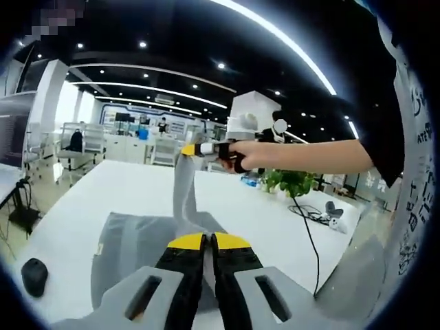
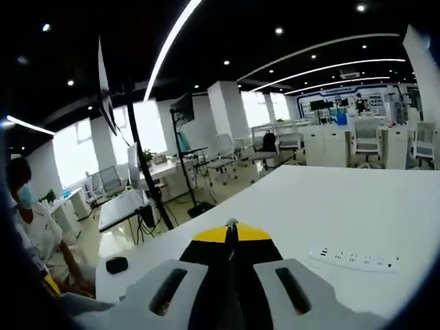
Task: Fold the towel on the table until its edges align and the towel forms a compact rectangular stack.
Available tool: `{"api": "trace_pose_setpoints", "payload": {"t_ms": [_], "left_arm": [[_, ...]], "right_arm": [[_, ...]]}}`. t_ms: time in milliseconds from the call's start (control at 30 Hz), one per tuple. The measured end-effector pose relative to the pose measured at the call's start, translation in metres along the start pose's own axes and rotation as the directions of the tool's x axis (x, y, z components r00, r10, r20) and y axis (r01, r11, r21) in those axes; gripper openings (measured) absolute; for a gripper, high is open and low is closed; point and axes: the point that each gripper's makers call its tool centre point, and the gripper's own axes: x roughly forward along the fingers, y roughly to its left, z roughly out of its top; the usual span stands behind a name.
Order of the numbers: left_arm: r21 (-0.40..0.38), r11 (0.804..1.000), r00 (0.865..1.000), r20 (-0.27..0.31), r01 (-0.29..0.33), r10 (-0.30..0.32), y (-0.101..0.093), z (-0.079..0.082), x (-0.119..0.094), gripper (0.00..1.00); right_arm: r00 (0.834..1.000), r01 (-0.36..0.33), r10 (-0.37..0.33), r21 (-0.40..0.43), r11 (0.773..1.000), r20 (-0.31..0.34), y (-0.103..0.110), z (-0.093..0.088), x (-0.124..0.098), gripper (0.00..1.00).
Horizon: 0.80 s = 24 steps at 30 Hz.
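The grey towel (image 1: 130,251) lies partly on the white table (image 1: 89,206). One strip of it rises steeply to my right gripper (image 1: 194,149), which a person's hand holds up at the view's middle, shut on the towel's top corner. In the right gripper view that same gripper (image 2: 232,230) has its yellow-tipped jaws pressed together, with a sliver of grey cloth (image 2: 232,221) poking out at the tip. My left gripper (image 1: 210,239) is shut low in its own view. The towel's fold sits right at its tips and seems pinched there.
A black mouse (image 1: 34,275) (image 2: 117,264) lies near the table's edge. A white power strip (image 2: 354,259) rests on the table, and a black cable (image 1: 311,240) runs past a potted plant (image 1: 292,182). A seated person (image 2: 34,234) and a dark stand (image 2: 155,192) are beyond the table.
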Motion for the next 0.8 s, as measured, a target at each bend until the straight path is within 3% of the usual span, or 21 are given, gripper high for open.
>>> {"api": "trace_pose_setpoints", "payload": {"t_ms": [167,367,600,800], "left_arm": [[-0.076,0.993,0.995,0.034,-0.093,0.096,0.015,-0.003,-0.008,0.04],[-0.126,0.979,0.986,0.026,-0.159,0.163,0.029,-0.012,-0.014,0.04],[-0.165,0.969,0.980,0.046,-0.182,0.192,0.040,-0.007,-0.020,0.04],[-0.180,0.966,0.975,0.083,-0.187,0.204,0.049,0.005,-0.027,0.04]], "right_arm": [[1.000,-0.011,0.011,0.004,1.000,-0.010,0.006,-0.006,0.016,0.00],[0.999,-0.031,0.031,0.000,1.000,-0.031,0.015,-0.016,0.033,0.00],[0.999,-0.038,0.038,0.002,0.999,-0.030,0.026,-0.019,0.042,0.00],[0.999,-0.040,0.040,0.005,0.999,-0.011,0.028,-0.008,0.042,0.00]]}}
